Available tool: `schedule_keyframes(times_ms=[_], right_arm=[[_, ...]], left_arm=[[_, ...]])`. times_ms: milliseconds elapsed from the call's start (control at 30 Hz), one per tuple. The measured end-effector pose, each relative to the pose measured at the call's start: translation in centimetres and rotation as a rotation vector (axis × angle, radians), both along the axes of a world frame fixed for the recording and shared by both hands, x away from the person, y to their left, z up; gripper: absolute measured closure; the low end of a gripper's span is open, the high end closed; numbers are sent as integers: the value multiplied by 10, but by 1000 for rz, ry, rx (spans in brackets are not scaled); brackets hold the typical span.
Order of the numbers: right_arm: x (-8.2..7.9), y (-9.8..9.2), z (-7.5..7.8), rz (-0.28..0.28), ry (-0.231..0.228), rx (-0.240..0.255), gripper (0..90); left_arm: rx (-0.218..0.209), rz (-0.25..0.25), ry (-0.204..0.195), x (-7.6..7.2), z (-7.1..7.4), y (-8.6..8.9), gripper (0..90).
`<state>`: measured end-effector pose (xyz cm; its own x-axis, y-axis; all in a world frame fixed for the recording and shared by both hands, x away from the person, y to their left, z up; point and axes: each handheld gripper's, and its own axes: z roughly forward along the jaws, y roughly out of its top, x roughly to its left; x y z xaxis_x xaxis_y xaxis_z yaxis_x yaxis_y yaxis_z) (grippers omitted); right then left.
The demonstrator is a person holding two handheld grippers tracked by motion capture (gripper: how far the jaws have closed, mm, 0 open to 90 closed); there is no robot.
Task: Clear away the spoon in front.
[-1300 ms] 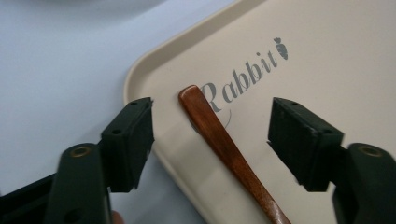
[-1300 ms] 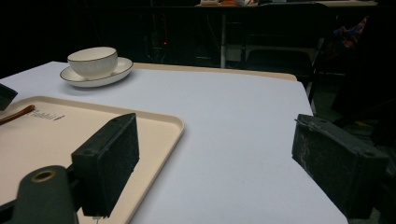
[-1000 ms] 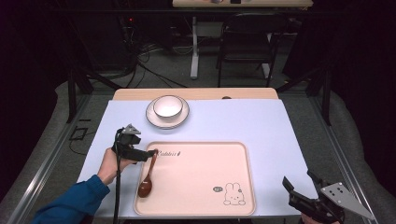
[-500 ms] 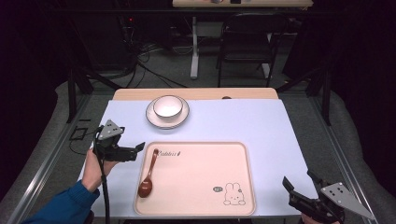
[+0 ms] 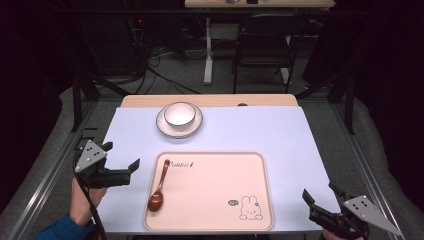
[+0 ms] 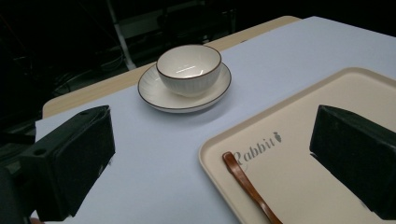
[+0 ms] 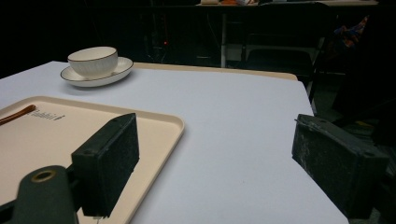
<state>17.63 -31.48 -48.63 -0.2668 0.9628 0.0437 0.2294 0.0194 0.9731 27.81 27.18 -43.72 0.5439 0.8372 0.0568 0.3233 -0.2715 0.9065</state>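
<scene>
The brown spoon point(image 5: 160, 186) lies flat along the left side of the beige rabbit tray point(image 5: 260, 200), bowl end toward the person and handle toward the printed word, a placement that reads as one item of a place setting already set down. Just left of the tray, the left gripper point(image 5: 134, 168) hangs off the worktop point(image 5: 280, 130) with its jaws, which have just been opening, spread wide and empty, nothing between them, so the spoon rests free. Off the tray's near right corner the right gripper point(image 5: 324, 200) waits open and empty too, while beyond the tray's far edge the white bowl point(image 5: 179, 114) sits on its saucer point(image 5: 165, 128), likely next.
</scene>
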Motion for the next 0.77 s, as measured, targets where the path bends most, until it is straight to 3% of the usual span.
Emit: schedule_keyframes(times_ms=[400, 600, 767], right_arm=[[0, 0, 0, 1, 2, -1, 139], [1, 0, 0, 0, 5, -2, 138], [1, 0, 0, 1, 4, -3, 138]], left_arm=[[-70, 22, -36, -27, -22, 20, 0], [-108, 68, -13, -36, -36, 32, 0], [-120, 38, 15, -34, -42, 36, 0]])
